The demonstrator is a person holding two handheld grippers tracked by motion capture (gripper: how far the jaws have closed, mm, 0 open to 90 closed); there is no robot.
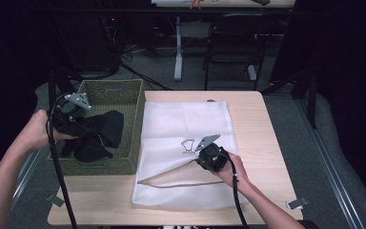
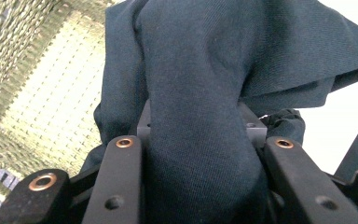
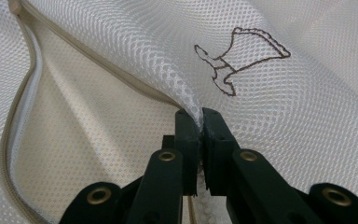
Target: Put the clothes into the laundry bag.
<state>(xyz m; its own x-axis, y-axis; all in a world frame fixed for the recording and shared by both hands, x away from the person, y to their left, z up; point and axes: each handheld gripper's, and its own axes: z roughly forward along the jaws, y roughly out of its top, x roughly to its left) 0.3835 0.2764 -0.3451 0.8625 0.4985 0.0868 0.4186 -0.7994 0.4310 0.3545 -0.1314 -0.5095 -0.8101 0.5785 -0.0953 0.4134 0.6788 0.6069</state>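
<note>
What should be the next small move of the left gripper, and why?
Probably carry the dark garment right, toward the mesh bag's opening. The left gripper grips it above the basket, and the right gripper pinches the bag's upper layer, holding its mouth open.

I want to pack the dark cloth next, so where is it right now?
In the high view the dark cloth is at the table's left, partly inside the green basket, bunched between the jaws of the left gripper, beside the white mesh bag.
</note>
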